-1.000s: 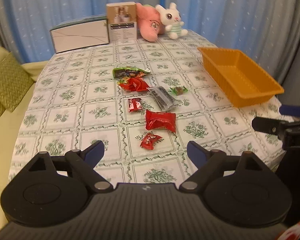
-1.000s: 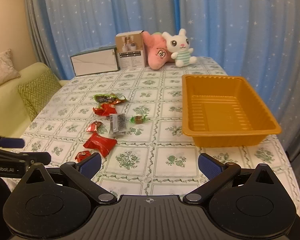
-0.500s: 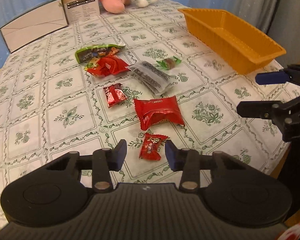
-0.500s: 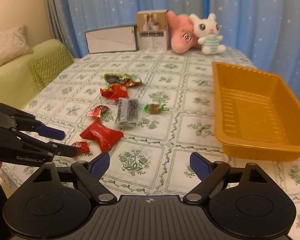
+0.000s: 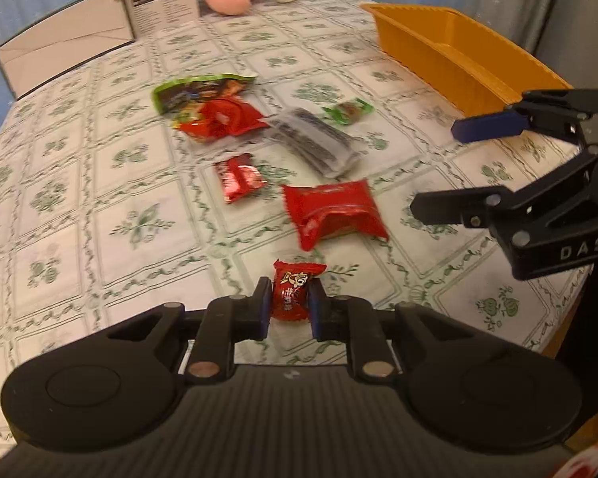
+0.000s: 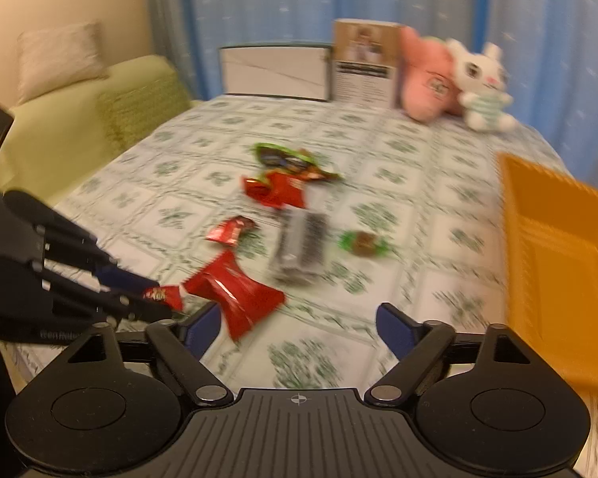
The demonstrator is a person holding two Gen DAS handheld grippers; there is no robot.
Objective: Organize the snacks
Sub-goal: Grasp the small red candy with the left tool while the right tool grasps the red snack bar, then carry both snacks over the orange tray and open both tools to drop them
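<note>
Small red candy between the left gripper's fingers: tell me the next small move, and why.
Probably lift it clear of the tablecloth and carry it toward the orange tray. The left gripper looks shut on the small red candy, the tray appears empty, and the right gripper is open, holding nothing.

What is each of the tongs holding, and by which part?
Left tongs pinch the small red candy across its lower sides. Right tongs are open, holding nothing.
</note>
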